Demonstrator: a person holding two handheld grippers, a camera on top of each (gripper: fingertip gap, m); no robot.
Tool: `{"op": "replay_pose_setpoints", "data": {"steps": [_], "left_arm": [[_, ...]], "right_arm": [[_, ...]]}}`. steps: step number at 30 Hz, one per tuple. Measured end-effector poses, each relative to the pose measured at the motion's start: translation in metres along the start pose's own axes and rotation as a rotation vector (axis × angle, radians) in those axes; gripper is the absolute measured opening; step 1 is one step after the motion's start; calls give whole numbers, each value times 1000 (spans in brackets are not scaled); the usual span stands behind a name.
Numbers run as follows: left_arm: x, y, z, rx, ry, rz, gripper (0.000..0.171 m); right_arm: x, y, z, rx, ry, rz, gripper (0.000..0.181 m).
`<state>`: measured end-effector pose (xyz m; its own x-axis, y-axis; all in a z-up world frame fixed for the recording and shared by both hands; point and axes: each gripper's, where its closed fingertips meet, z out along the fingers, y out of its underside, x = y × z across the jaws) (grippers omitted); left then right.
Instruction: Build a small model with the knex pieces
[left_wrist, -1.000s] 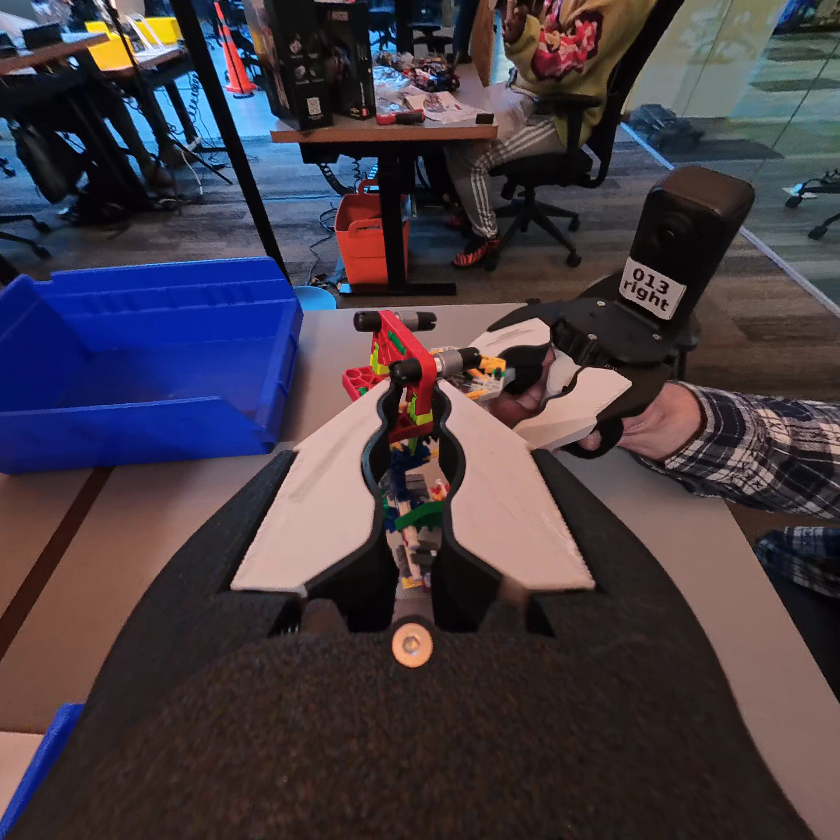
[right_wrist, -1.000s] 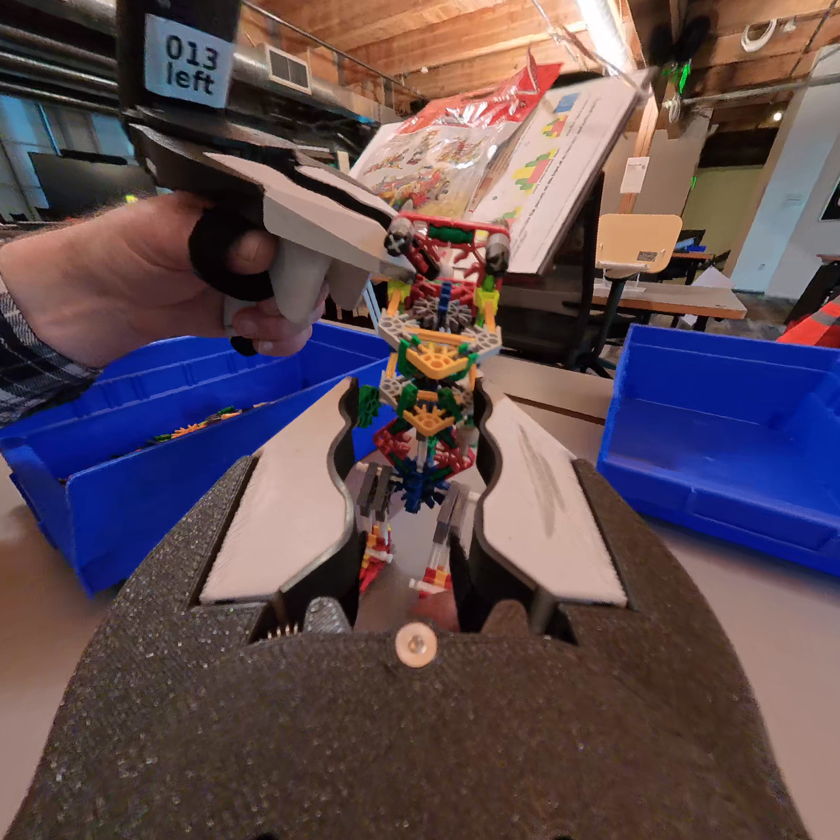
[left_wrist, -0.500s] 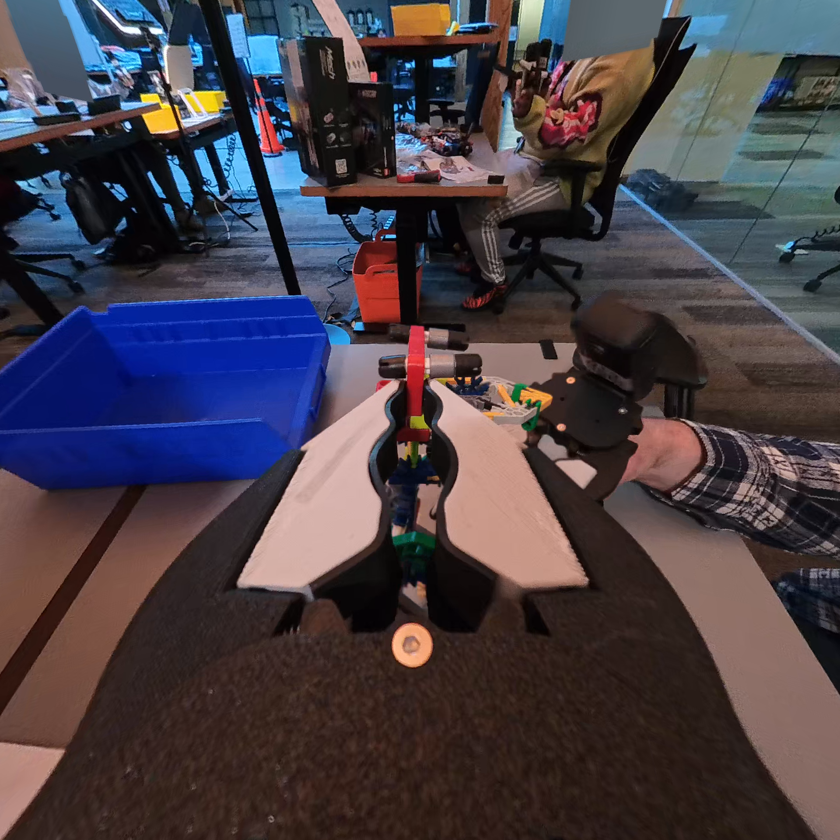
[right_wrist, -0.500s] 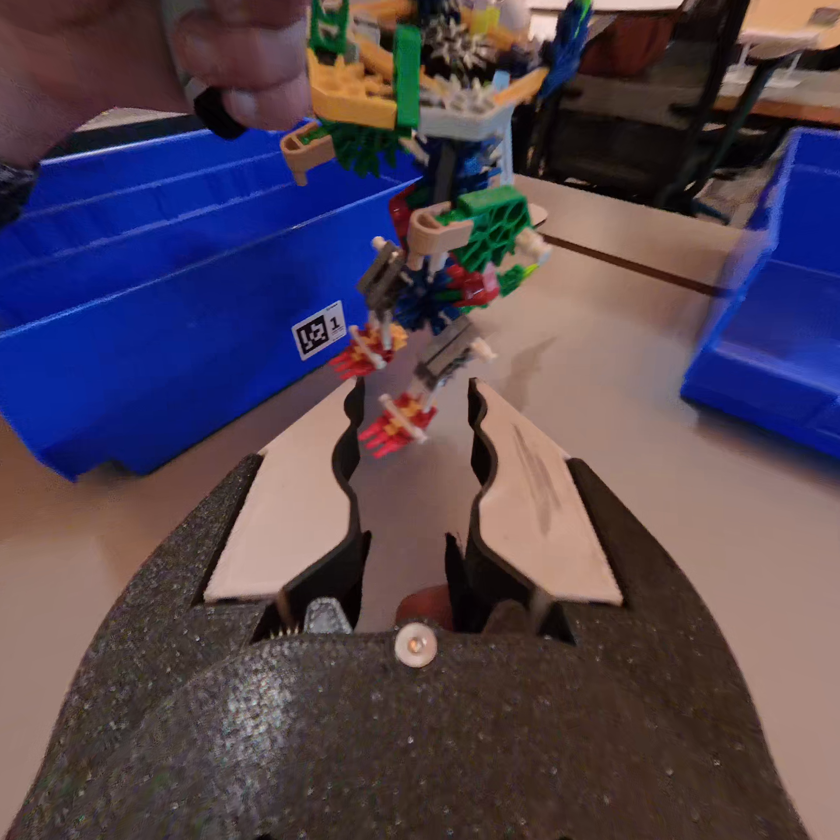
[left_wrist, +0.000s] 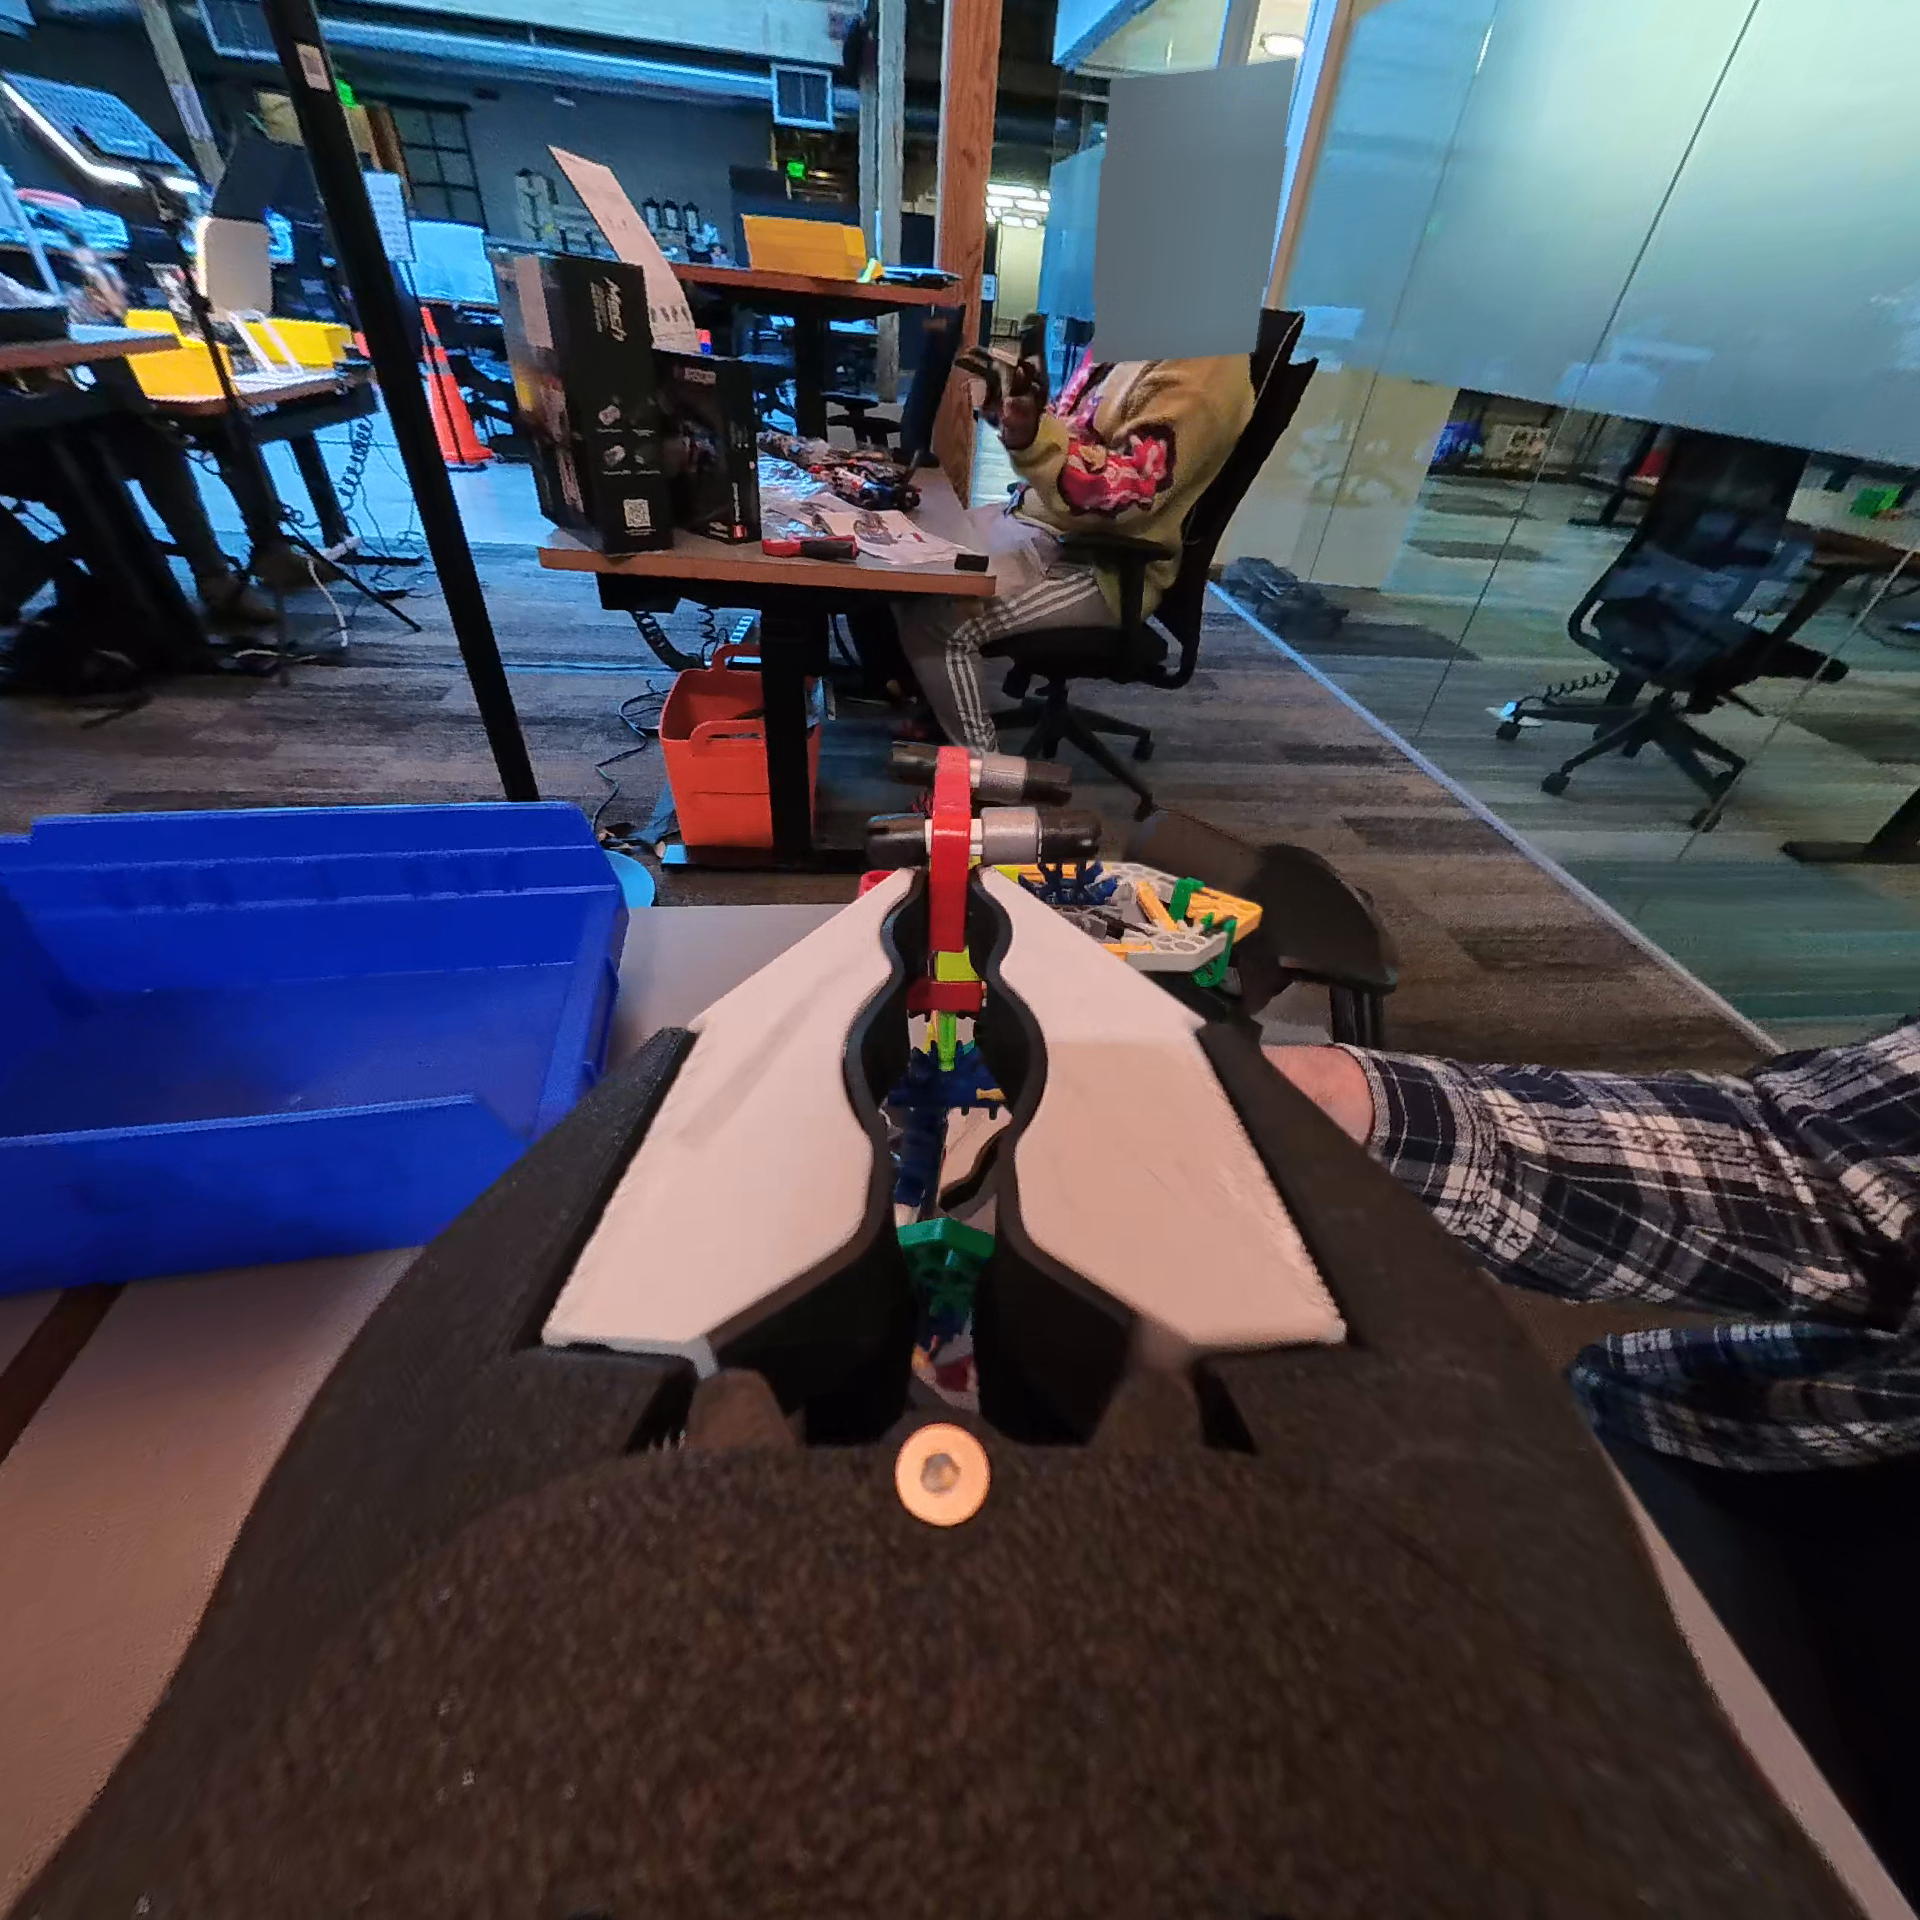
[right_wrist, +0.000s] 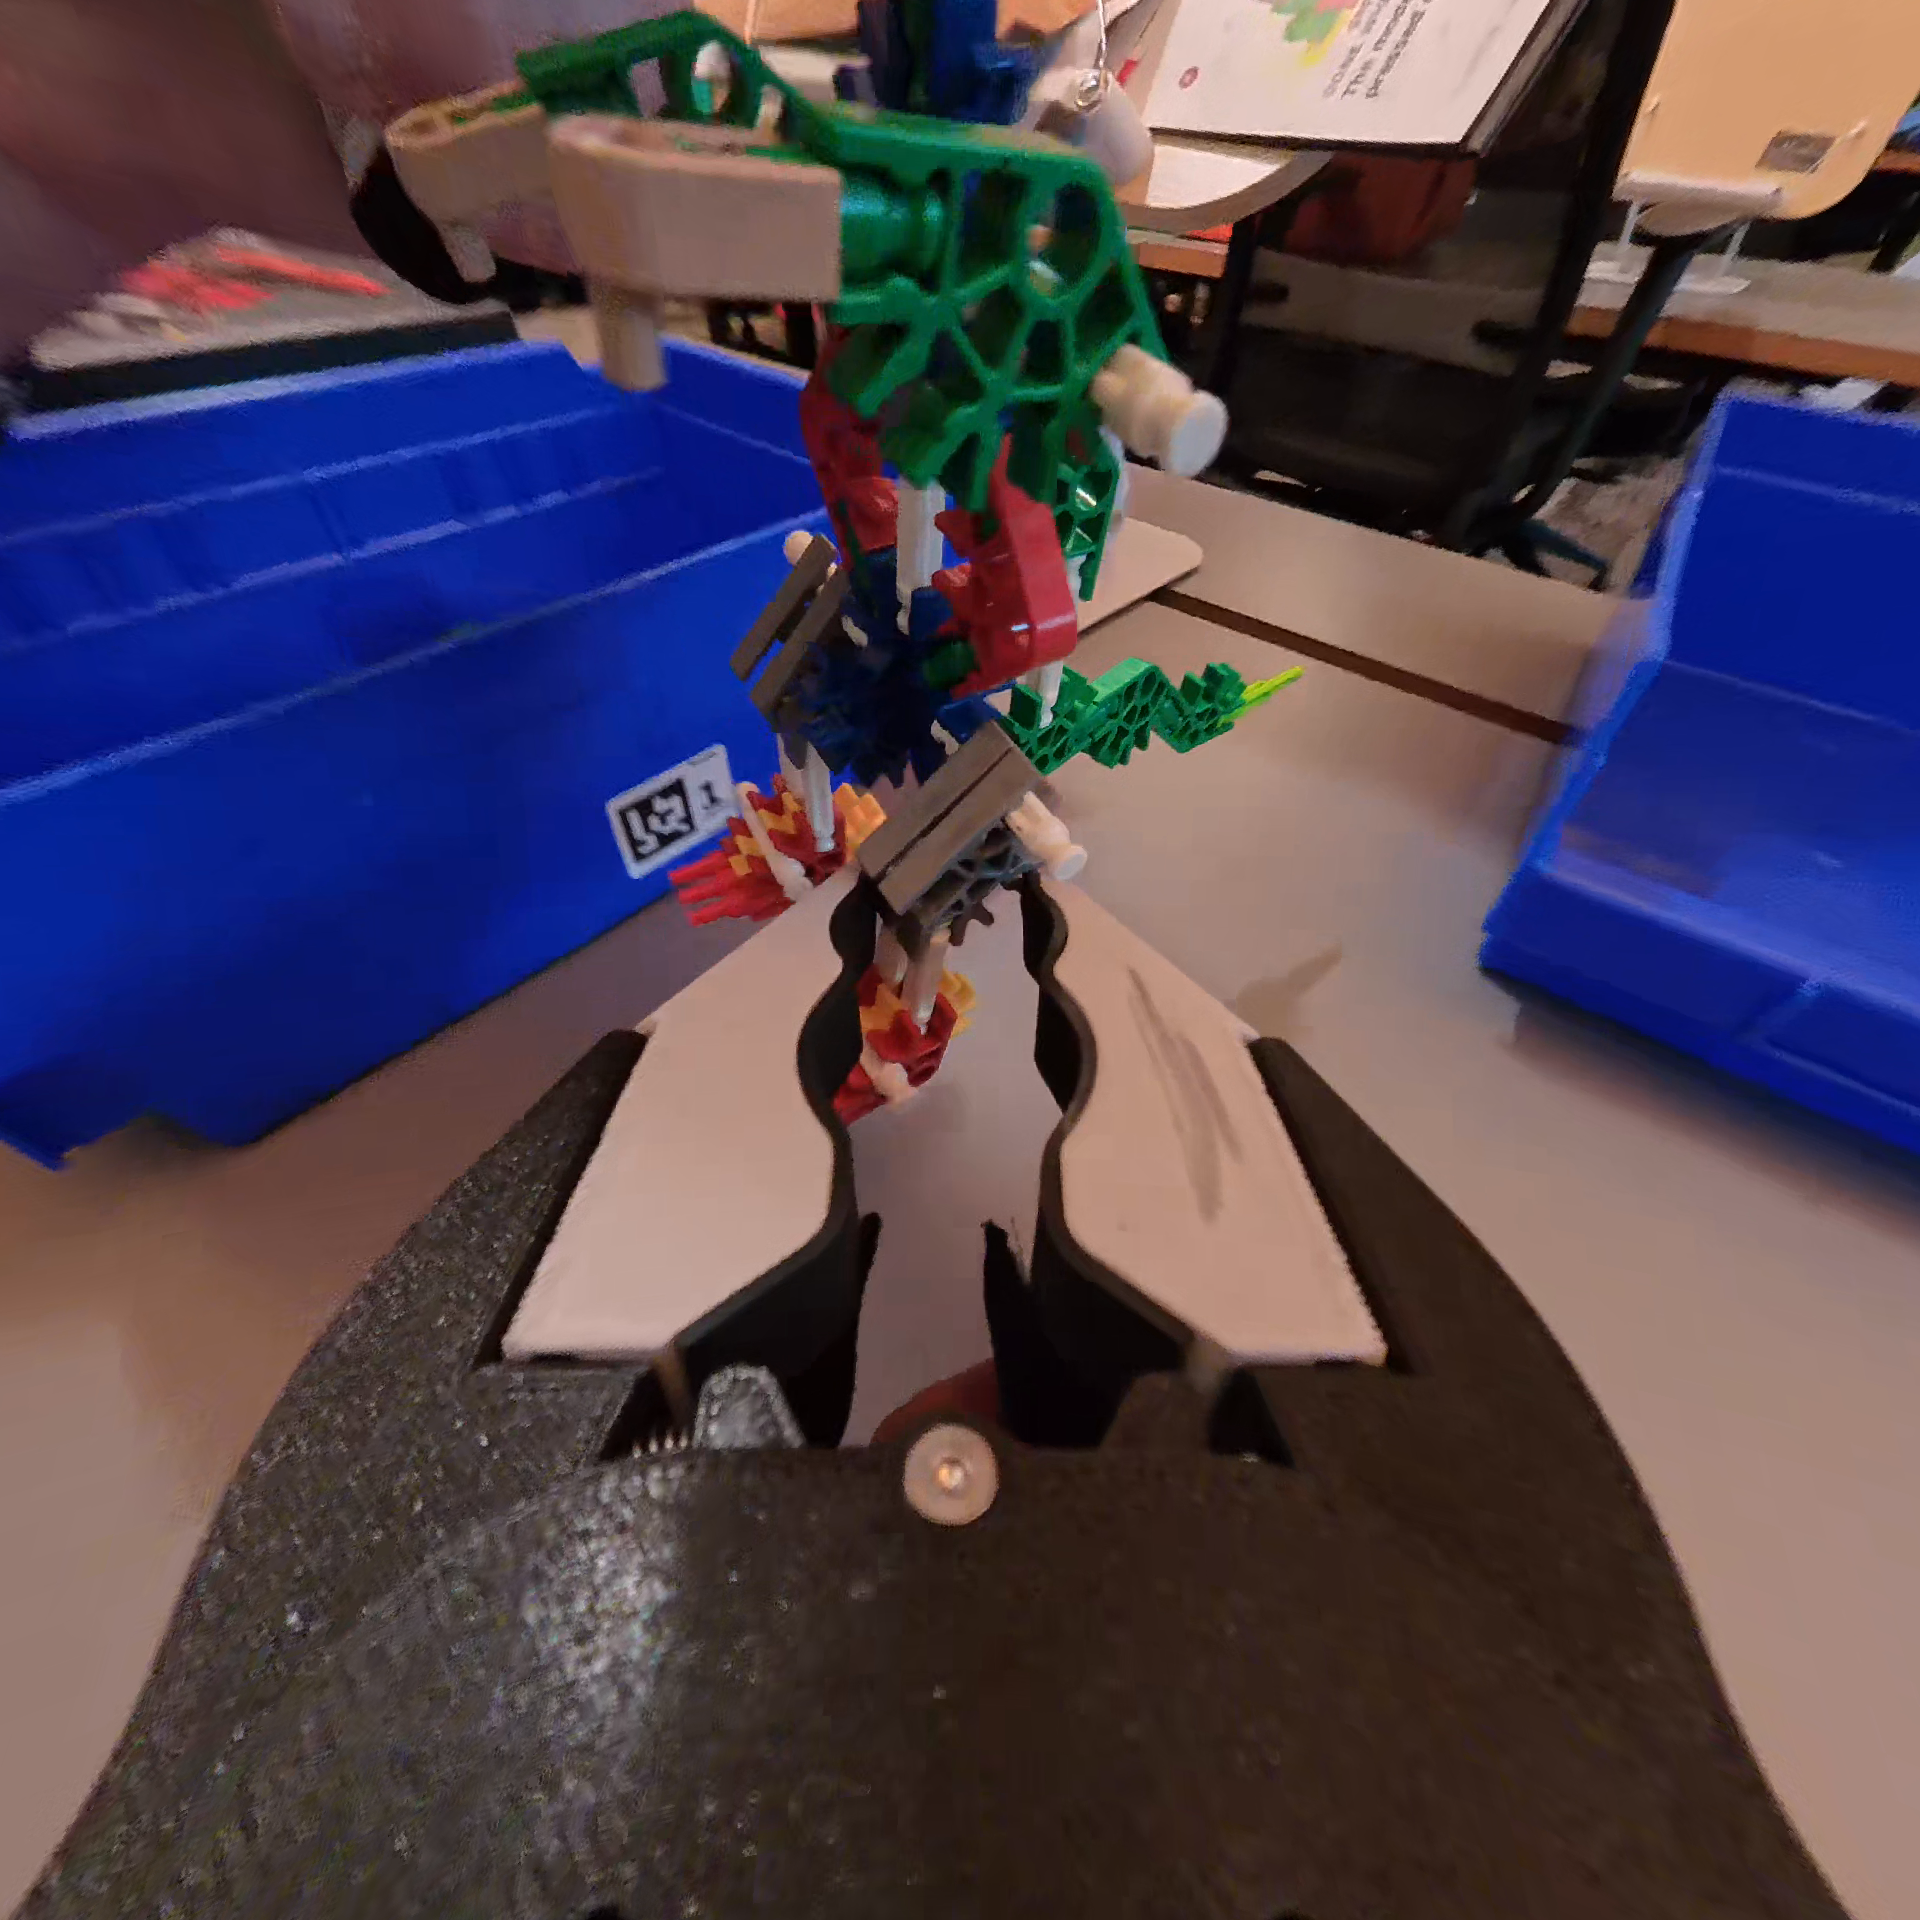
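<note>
A toy model of coloured plastic rods and connectors hangs above the grey table. My left gripper is shut on the model's red top piece, which carries two grey and black wheels. The rest of the model hangs below between its fingers. My right gripper is open below the model. A grey connector and a red and yellow foot of one leg sit between its fingers. Whether they touch is unclear. In the left wrist view the right gripper's black body shows behind the model.
A blue bin stands to the left in the left wrist view. In the right wrist view a blue bin with a tag is to the left and another blue bin to the right. A booklet on a stand is behind. A seated person is farther off. The left gripper's tips are roughly 15 centimeters from the right gripper's.
The left gripper has lifted and turned the model. The right gripper let go of the model's middle, dropped lower, and now has one leg of the model between its fingers.
</note>
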<state>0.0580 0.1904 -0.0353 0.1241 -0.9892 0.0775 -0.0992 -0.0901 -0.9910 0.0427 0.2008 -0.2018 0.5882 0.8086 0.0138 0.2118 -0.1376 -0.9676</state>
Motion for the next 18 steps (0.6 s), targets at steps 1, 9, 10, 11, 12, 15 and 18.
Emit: {"op": "replay_pose_setpoints", "data": {"steps": [1, 9, 10, 11, 12, 15, 18], "left_arm": [[-2, 1, 0, 0, 1, -13, 4], [-28, 25, 2, -30, -36, -74, 4], [-31, 30, 2, -45, -36, -74, 4], [-33, 36, 3, -68, -31, -79, 4], [-35, 44, 4, -103, -35, -76, 4], [-41, 49, 2, -108, -46, -84, 4], [-40, 52, -2, -145, -48, -25, 5]], "right_arm": [[4, 2, 1, -16, 27, -41, 27], [31, 27, 10, -186, 155, -234, 27], [32, 32, 11, -214, 155, -233, 27], [33, 38, 13, -249, 151, -233, 27], [33, 46, 15, -291, 142, -229, 27], [35, 53, 17, -335, 145, -233, 28], [34, 61, 17, -380, 117, -194, 24]]}}
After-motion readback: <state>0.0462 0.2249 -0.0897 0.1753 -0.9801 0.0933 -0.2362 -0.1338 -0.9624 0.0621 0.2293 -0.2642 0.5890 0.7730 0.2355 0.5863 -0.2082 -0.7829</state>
